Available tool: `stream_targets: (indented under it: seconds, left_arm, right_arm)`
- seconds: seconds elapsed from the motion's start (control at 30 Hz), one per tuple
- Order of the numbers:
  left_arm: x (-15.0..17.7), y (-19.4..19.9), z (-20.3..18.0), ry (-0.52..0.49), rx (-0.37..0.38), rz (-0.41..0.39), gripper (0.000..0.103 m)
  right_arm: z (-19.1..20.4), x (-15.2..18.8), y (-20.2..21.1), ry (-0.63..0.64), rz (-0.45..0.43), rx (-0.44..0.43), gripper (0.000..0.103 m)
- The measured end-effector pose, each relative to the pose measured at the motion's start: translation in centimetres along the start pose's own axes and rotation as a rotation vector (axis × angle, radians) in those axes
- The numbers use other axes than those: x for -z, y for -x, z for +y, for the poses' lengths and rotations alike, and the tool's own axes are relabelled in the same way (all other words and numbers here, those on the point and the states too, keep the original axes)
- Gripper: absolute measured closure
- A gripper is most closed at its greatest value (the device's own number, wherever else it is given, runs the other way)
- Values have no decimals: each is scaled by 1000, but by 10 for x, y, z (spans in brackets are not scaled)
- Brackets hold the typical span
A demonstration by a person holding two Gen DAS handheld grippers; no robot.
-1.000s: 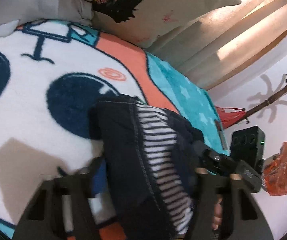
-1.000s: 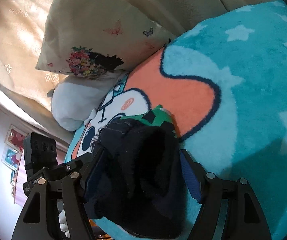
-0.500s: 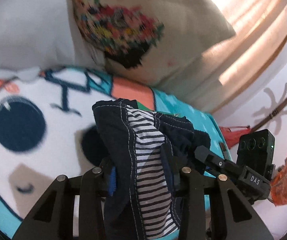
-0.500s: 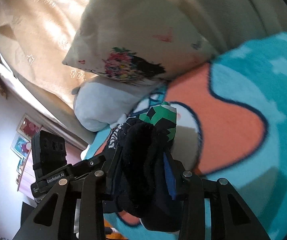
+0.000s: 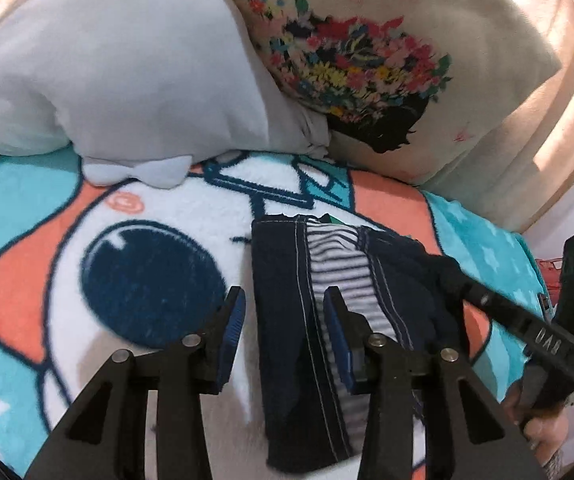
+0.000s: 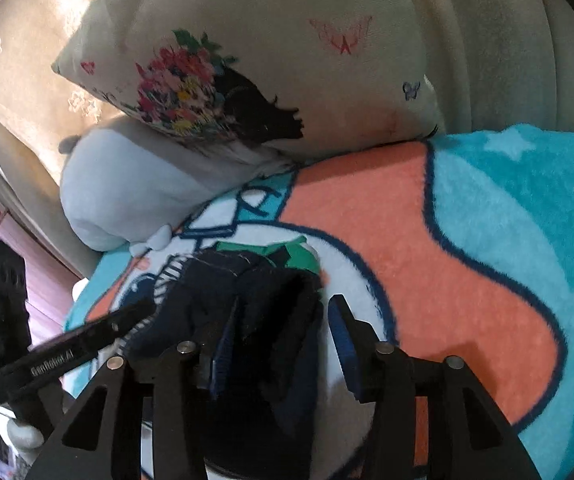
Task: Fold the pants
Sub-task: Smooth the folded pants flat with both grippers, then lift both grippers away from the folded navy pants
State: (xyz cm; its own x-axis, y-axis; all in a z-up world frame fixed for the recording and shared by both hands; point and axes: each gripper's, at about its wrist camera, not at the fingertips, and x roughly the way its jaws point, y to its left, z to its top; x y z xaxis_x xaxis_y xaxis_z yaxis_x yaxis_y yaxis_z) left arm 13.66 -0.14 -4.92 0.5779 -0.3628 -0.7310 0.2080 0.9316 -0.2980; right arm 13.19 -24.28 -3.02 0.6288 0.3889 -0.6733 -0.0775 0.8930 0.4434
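Pants (image 5: 287,320) bunched on cartoon blanket (image 5: 87,208); both tongs, left gripper (image 5: 283,320), right gripper (image 6: 283,332), spread wide.

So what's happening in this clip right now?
A person with a handheld gripper in each hand is folding dark pants with a striped lining on a cartoon blanket. The pants lie bunched in front of two pillows. The left gripper and the right gripper both have their jaws open around the fabric, not clamped on it.
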Motion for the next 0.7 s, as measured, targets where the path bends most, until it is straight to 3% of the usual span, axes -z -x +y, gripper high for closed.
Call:
stream_targets:
  seconds: [0.1,0.17,0.27,0.4,0.57,0.7]
  left_arm:
    - [13,29,-4,-28,-48,-78,59]
    - [21,47,-5,-37,-106,-147,46]
    - [36,77,-11,-55,-270,-295,23]
    - [55,107,-13,-39,-447,-426,5]
    - [65,122,-14,-42,-496,-427,4]
    - [71,115,-24,-73,-457,-357,4]
  right_arm:
    - [3,0,22,3,-50,7,50]
    - [7,6,38,2,-79,-1,50]
    - [19,19,58,10,-122,-7,47]
    - [30,40,73,19,-170,28,44]
    - [33,64,88,6,-222,89,40]
    - [35,78,94,5,-229,147,35]
